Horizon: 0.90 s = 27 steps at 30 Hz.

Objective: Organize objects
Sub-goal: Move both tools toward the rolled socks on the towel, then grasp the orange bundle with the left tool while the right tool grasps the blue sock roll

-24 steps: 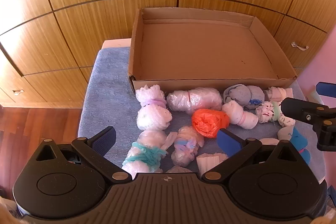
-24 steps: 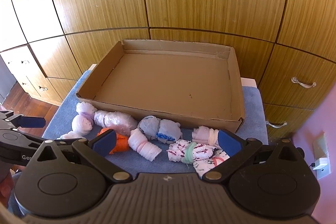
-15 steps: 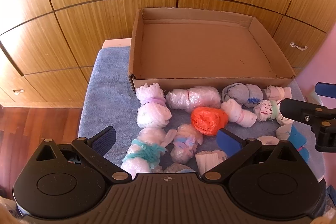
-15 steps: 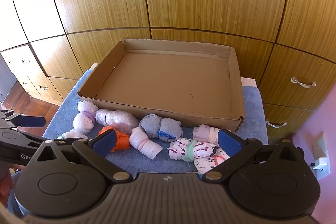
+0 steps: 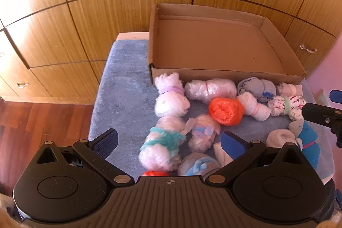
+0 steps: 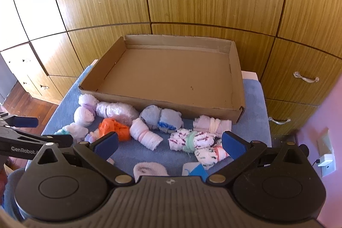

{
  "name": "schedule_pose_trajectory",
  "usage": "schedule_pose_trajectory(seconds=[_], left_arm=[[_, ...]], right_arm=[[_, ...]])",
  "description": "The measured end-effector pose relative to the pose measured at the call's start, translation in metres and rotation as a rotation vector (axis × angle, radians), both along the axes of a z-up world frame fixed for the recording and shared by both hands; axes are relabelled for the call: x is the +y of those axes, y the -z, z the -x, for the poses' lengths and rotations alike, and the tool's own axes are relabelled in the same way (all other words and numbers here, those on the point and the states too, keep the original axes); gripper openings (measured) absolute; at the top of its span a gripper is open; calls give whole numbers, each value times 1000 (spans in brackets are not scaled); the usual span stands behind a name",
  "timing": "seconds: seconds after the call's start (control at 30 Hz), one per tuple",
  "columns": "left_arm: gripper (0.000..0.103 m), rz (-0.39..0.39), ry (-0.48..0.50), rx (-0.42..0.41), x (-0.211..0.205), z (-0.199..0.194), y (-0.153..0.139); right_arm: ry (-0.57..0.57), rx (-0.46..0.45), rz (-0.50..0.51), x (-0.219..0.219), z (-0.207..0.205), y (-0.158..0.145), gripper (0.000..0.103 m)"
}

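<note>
My left gripper (image 5: 168,140) jaws spread wide, nothing held, over teal-banded sock roll (image 5: 163,140). Right gripper (image 6: 170,145) jaws spread, empty. Cardboard box (image 6: 162,103) empty.

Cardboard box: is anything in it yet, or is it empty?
Empty. The cardboard box shows only its bare brown floor in both views; all the sock bundles lie outside on the blue towel.

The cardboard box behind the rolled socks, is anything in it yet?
No, the cardboard box shows only its bare brown floor, while the rolled socks all lie on the blue towel in front of it.
</note>
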<state>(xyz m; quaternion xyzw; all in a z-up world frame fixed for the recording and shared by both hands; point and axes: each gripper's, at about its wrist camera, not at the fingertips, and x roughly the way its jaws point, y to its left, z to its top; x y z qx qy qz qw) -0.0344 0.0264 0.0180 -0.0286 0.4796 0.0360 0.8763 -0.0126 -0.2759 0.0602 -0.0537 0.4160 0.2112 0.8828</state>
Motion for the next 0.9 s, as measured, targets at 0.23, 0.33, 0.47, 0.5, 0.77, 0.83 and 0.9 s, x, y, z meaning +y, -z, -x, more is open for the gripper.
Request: schedule_pose_trajectory(seconds=[0.23, 0.33, 0.47, 0.5, 0.77, 0.83, 0.9], left_arm=[[102, -87, -41, -128, 6, 56, 5], [102, -78, 1, -168, 3, 79, 16], [102, -119, 24, -154, 0, 85, 37], [102, -120, 19, -133, -1, 83, 43], [102, -138, 23, -107, 1, 71, 65], [99, -114, 30, -123, 4, 72, 67], [96, -108, 35, -133, 5, 72, 69]], right_arm=[[-11, -85, -52, -34, 29, 6, 103], [-79, -183, -90, -54, 54, 16, 103], [-126, -233, -36, -66, 71, 33, 102], [-134, -227, -26, -67, 71, 37, 102], [-167, -184, 9, -59, 72, 63, 89], [-176, -177, 32, -54, 69, 69, 82], [-172, -171, 34, -55, 71, 74, 82]])
